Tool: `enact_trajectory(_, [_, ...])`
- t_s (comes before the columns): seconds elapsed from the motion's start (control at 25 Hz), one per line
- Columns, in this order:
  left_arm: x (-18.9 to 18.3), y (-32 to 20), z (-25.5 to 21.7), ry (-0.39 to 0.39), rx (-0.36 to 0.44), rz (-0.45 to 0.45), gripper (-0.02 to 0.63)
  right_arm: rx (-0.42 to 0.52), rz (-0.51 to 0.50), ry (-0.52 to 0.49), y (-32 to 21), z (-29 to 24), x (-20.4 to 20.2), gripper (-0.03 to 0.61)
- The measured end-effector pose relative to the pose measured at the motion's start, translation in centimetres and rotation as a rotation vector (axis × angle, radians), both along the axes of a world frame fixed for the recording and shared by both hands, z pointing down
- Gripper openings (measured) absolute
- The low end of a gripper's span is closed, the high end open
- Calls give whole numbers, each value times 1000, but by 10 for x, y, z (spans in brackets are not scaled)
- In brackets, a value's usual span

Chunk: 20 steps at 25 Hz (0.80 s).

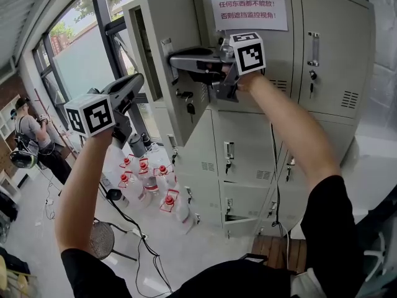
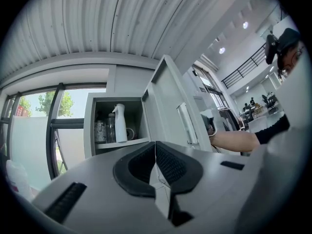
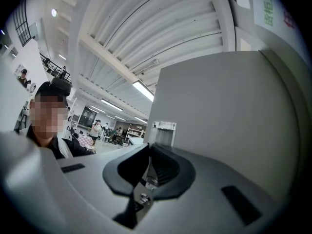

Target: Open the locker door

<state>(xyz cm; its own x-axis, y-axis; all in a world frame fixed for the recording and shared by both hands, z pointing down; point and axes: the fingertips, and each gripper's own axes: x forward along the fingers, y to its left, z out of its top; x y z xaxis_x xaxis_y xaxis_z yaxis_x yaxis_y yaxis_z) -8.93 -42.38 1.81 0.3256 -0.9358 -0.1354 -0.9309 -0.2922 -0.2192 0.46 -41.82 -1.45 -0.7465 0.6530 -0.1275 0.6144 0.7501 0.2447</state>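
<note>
The grey upper-left locker door (image 1: 170, 30) stands swung out from the locker bank. My right gripper (image 1: 174, 61) reaches across to the door's metal handle (image 1: 167, 49) and is shut on it. In the right gripper view the pads meet at my right gripper (image 3: 148, 150), with the handle (image 3: 164, 132) rising just beyond them against the door (image 3: 219, 111). My left gripper (image 1: 138, 82) hangs lower left, away from the door, shut and empty. The left gripper view shows my left gripper (image 2: 155, 147) below the door (image 2: 168, 106), and a white spray bottle (image 2: 120, 123) inside the open compartment.
A key (image 1: 190, 108) hangs from the open door's lock. More closed lockers (image 1: 329, 48) fill the right, under a paper notice (image 1: 248, 6). Red-capped bottles (image 1: 146, 179), a cable and a round stool (image 1: 102, 238) are on the floor. A person (image 1: 31, 135) stands far left.
</note>
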Motion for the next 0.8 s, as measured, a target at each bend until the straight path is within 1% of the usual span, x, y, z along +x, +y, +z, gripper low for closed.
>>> enact_trajectory(0.28, [16, 2, -4, 7, 13, -11, 17, -4, -31, 8, -4, 0, 23, 31])
enact_trajectory(0.6, [44, -1, -1, -1, 2, 9, 17, -1, -39, 19, -10, 1, 44, 32])
enact_trajectory(0.8, [56, 0, -2, -6, 9, 18, 17, -8, -46, 26, -15, 2, 59, 32])
